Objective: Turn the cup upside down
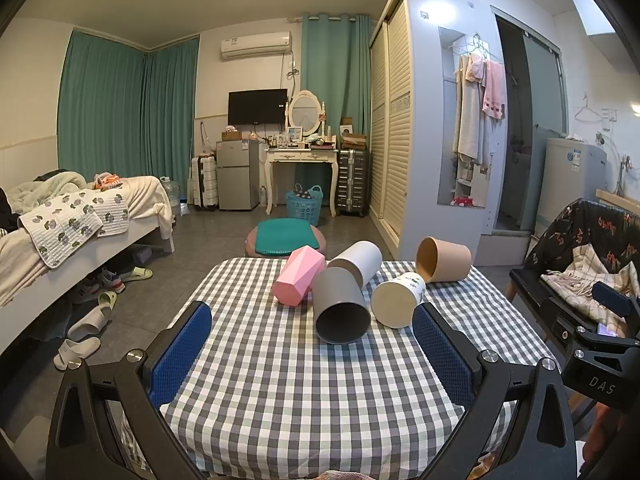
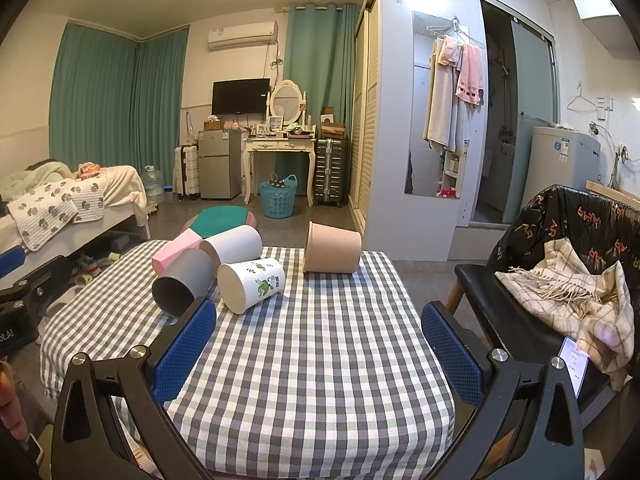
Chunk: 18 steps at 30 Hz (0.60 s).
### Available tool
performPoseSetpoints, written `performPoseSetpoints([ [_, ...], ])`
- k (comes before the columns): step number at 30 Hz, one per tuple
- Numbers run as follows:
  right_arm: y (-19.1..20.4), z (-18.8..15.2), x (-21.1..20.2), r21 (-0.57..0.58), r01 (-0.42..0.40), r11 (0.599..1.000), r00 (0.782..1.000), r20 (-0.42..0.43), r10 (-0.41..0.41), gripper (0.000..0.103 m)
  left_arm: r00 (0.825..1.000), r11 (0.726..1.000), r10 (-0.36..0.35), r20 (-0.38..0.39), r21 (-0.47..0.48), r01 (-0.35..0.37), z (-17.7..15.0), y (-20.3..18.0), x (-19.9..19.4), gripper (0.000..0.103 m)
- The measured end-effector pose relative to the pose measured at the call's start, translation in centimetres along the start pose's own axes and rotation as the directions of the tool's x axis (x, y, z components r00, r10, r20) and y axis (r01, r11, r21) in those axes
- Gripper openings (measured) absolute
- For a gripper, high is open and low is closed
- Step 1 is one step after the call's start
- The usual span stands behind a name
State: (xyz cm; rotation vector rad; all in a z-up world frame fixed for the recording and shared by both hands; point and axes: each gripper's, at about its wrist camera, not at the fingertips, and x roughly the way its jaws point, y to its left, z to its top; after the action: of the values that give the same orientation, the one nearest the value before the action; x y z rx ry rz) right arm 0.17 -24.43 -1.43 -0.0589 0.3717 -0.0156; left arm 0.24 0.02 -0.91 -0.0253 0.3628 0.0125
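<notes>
5 cups lie on their sides on the far half of the checked tabletop [image 1: 280, 392]. The grey cup [image 1: 340, 306] points its open mouth toward the near edge, and it touches the pink faceted cup [image 1: 298, 280] on one side and the white cup [image 1: 360, 262] behind it. Just beside the grey cup lies the leaf-print cup [image 1: 396, 300], cream inside, its mouth also turned to the near edge. The tan cup [image 1: 442, 260] lies a little apart at the far corner, mouth facing the other cups.

The left claw [image 1: 312, 344] hovers over the near half of the tabletop with its blue pads spread wide and nothing between them; the grey cup and the leaf-print cup sit just beyond its fingertips. The right claw [image 2: 320, 336] is likewise spread wide and holds nothing; in its view its left pad partly covers the mouth of the grey cup [image 2: 182, 282], with the leaf-print cup [image 2: 252, 284] just ahead and the tan cup [image 2: 332, 248] farther off.

A black chair [image 2: 520, 320] carrying a plaid blanket [image 2: 576, 300] stands beside the tabletop on the right side.
</notes>
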Motion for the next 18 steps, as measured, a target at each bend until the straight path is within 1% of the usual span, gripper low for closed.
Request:
performPoseSetpoints([
  [18,0.23,-0.14,0.12,0.004,-0.003,1.000,1.000,-0.005,0.003,0.103,1.000,1.000,-0.001,0.001,0.001,0.001,0.06,0.04,-0.03,0.103],
])
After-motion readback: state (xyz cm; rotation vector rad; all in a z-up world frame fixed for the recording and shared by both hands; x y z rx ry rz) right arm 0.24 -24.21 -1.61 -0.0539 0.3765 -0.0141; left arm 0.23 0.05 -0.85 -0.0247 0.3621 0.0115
